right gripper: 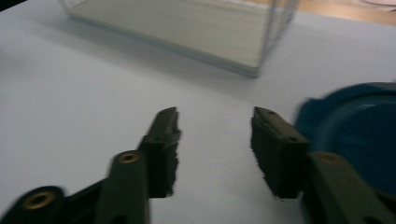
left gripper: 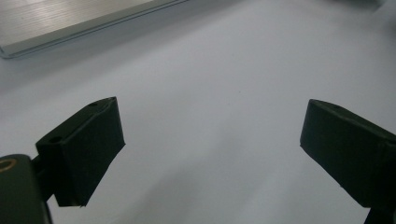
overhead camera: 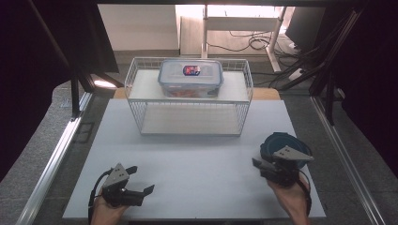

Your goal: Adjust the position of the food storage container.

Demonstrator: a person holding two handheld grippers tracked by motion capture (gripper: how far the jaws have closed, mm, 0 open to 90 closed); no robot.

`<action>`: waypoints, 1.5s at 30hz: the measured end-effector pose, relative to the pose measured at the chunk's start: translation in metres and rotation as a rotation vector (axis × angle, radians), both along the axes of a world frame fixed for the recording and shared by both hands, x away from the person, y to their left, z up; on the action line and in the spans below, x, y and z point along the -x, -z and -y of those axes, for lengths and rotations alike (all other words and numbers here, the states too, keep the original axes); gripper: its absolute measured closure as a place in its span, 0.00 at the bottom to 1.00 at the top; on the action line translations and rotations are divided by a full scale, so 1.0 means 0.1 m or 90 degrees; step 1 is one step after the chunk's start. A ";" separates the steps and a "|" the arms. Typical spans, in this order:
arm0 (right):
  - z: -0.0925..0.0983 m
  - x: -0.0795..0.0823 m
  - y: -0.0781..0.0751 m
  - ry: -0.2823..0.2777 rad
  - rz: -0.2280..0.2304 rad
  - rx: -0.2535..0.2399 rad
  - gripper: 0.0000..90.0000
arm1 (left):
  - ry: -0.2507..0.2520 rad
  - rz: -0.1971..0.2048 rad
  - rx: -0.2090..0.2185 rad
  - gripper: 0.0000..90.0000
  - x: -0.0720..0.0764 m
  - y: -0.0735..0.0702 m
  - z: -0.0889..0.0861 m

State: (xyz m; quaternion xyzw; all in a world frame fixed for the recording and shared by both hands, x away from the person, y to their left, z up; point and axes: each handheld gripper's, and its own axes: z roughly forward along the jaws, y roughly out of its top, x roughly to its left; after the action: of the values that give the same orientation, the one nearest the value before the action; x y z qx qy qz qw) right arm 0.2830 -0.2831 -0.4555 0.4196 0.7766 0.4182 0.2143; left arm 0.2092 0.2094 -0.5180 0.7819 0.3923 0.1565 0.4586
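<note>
The right gripper [overhead camera: 263,165] sits low over the white table [overhead camera: 197,159], its jaws partly apart with nothing between them; in the right gripper view its pads [right gripper: 163,154] frame only bare tabletop. The blue bowl [overhead camera: 286,143] stands on the table just beyond and to the outer side of this gripper, its rim close to the right-hand jaw but not pinched. With the jaws this near the rim yet off it, the gripper is probably lining up on the bowl's edge rather than carrying it.

The left gripper [overhead camera: 138,180] rests near the table's front edge, well apart from the bowl, jaws spread wide over empty surface, likely parked out of the way.

Farther ahead of both grippers stands a wire rack [overhead camera: 190,101] with a lidded box [overhead camera: 190,77] on its top shelf; the lower shelf is bare, perhaps the place meant for the bowl.
</note>
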 end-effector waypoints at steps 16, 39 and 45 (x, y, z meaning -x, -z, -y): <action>1.12 -0.37 0.03 0.207 -0.004 0.018 1.00 | 0.005 -0.013 0.006 0.07 -0.04 0.03 0.02; 1.33 -0.67 0.15 0.279 -0.042 0.061 1.00 | 0.007 -0.039 0.021 0.07 -0.09 0.08 0.03; 1.27 -0.63 0.14 0.273 -0.048 0.059 1.00 | 0.007 -0.039 0.018 0.07 -0.09 0.08 0.03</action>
State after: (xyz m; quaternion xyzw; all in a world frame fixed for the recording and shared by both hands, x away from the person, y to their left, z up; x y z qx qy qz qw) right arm 0.3465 -0.4102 -0.4698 0.5800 0.6956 0.3108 0.2882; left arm 0.2182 0.2060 -0.5257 0.7819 0.4040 0.1241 0.4583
